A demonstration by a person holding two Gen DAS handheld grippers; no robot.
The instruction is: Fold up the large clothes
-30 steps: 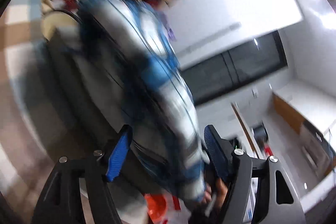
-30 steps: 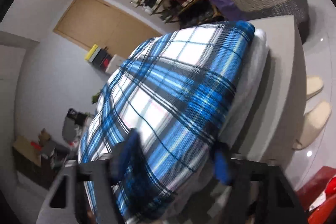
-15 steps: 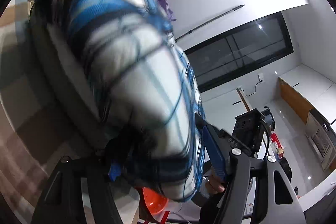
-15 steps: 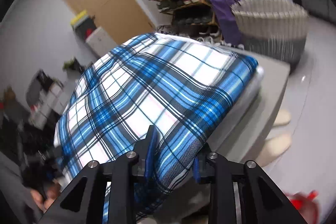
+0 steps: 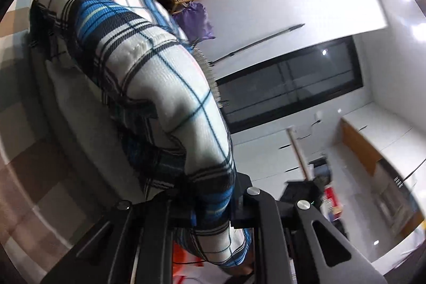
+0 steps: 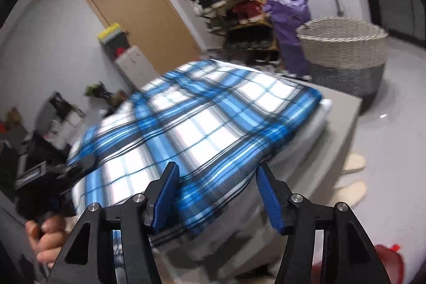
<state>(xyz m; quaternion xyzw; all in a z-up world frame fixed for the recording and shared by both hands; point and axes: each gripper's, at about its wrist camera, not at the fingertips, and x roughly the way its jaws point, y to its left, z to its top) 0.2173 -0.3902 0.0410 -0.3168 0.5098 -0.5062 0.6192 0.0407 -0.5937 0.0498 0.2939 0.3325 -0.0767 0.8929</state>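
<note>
Right hand-held gripper (image 6: pixel 217 193) jaws just opening, plaid garment (image 6: pixel 197 121) between, unpinched.

Plaid cloth (image 6: pixel 191 124) motion-blurred

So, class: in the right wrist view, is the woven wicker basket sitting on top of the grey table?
No: the woven wicker basket stands on the floor beyond the grey table, behind the blue plaid garment.

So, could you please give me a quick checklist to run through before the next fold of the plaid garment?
1. Left tongs clamped on the plaid garment: ok; just closed.
2. Right tongs gripping: not ok; just opening, fabric between, pads apart.
3. Garment over the grey table: ok.
4. Garment flat: not ok, bunched at left tongs.
5. Wicker basket clear of the table: ok.
6. Far edge aligned: cannot tell.
</note>
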